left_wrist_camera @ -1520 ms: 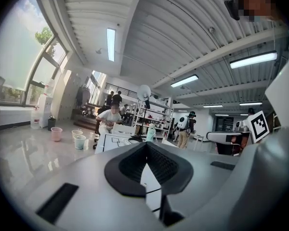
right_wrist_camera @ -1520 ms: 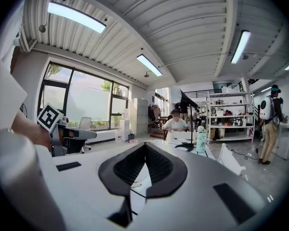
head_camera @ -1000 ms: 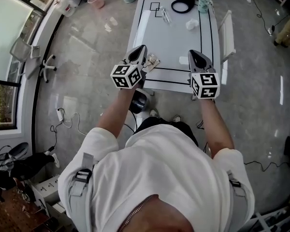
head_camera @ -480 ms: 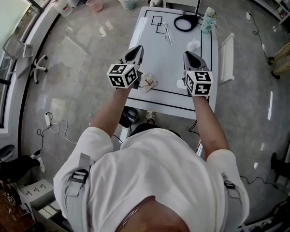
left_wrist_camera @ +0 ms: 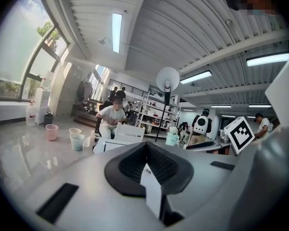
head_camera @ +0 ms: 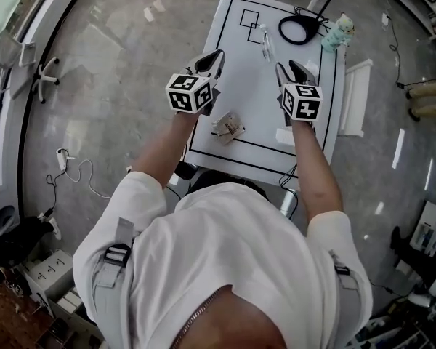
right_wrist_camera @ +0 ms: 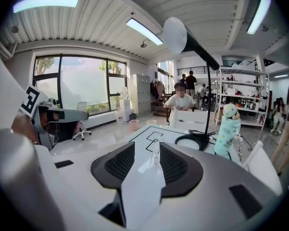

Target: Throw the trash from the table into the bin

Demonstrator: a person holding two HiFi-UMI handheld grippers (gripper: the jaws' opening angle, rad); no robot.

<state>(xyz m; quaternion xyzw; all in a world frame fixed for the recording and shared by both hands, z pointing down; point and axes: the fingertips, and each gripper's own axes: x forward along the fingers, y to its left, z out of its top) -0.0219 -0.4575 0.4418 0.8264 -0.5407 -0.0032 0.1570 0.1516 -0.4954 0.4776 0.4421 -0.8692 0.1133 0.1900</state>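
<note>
A crumpled brown-and-white wrapper (head_camera: 227, 127) lies near the front edge of the white table (head_camera: 240, 71). A flat white scrap (head_camera: 284, 135) lies by my right forearm. A clear plastic piece (head_camera: 265, 41) rests farther up the table and shows between the right pads (right_wrist_camera: 155, 159). My left gripper (head_camera: 215, 55) hangs over the table's left edge, beyond the wrapper, shut with nothing in it (left_wrist_camera: 145, 150). My right gripper (head_camera: 291, 70) is over the table's right half; its jaws have just been opening and stand open, empty (right_wrist_camera: 147, 150).
A black lamp base (head_camera: 299, 29) with its pole and a teal bottle (head_camera: 339, 29) stand at the table's far end. A white chair (head_camera: 356, 97) is at the right side. Small bins (left_wrist_camera: 77, 141) and a pink one (left_wrist_camera: 51, 131) stand on the floor beyond.
Both grippers have moved forward over the table, so the wrapper and the white scrap now lie nearer to me than the jaws. The right jaws have parted.
</note>
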